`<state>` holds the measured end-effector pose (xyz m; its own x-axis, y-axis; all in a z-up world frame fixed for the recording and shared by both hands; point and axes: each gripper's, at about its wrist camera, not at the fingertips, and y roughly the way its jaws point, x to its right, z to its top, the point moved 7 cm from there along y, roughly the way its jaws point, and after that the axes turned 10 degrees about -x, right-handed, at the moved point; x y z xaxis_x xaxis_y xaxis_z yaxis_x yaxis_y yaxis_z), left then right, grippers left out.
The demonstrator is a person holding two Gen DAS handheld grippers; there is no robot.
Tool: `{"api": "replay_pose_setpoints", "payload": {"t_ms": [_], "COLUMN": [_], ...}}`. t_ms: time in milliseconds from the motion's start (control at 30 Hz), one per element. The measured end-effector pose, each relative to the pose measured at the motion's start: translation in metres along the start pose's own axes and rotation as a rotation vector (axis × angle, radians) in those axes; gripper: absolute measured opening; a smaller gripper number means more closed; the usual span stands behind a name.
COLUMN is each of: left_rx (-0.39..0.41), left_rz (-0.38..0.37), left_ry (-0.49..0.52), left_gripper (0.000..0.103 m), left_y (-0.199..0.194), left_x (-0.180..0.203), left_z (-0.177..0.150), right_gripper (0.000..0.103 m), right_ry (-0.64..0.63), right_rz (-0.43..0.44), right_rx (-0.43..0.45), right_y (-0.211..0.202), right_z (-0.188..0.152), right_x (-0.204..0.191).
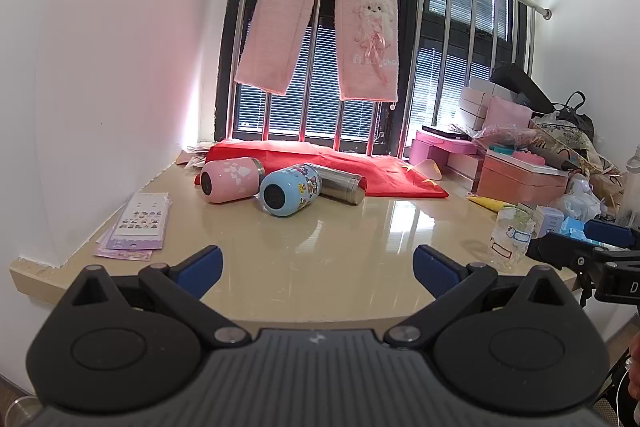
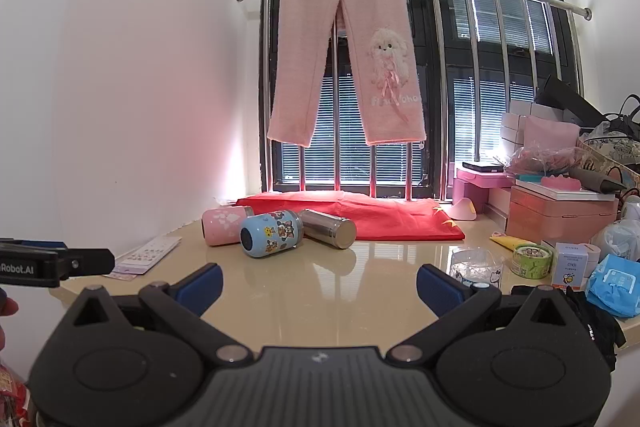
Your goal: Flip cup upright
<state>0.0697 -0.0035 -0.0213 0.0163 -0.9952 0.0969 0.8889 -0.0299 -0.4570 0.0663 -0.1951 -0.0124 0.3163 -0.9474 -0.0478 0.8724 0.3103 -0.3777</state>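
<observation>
Three cups lie on their sides at the back of the beige table [image 1: 304, 267]: a pink cup [image 1: 230, 181] [image 2: 224, 225], a blue cartoon cup [image 1: 290, 195] [image 2: 272, 233] and a steel cup [image 1: 342, 183] [image 2: 328, 227]. The pink and blue cups show their bases toward me. My left gripper [image 1: 318, 269] is open and empty above the table's front edge, well short of the cups. My right gripper [image 2: 320, 287] is open and empty too, at the same distance. The right gripper's fingers [image 1: 572, 251] show at the right of the left wrist view.
A red cloth [image 1: 360, 167] lies behind the cups under a railing with pink trousers [image 1: 332, 23]. Sticker sheets [image 1: 138, 223] lie at the left edge. A clear plastic cup [image 1: 512, 237] [image 2: 476, 267], boxes [image 2: 560, 215], a green tape roll [image 2: 532, 259] and a blue packet [image 2: 614, 283] crowd the right side.
</observation>
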Motion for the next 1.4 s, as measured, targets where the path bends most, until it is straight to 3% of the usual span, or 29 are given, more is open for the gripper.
{"api": "replay_pose_setpoints", "payload": {"t_ms": [1400], "left_rx": [0.004], "left_rz": [-0.003], "left_ry": [0.001], "left_gripper": [0.103], "left_y": [-0.0033], "left_x": [-0.0018], "left_z": [-0.0018], "right_gripper": [0.103], "right_ry": [0.004], "right_rz": [0.0], "right_rx": [0.0], "right_y": [-0.002], "right_z": [0.0001], "right_x": [-0.0007]}}
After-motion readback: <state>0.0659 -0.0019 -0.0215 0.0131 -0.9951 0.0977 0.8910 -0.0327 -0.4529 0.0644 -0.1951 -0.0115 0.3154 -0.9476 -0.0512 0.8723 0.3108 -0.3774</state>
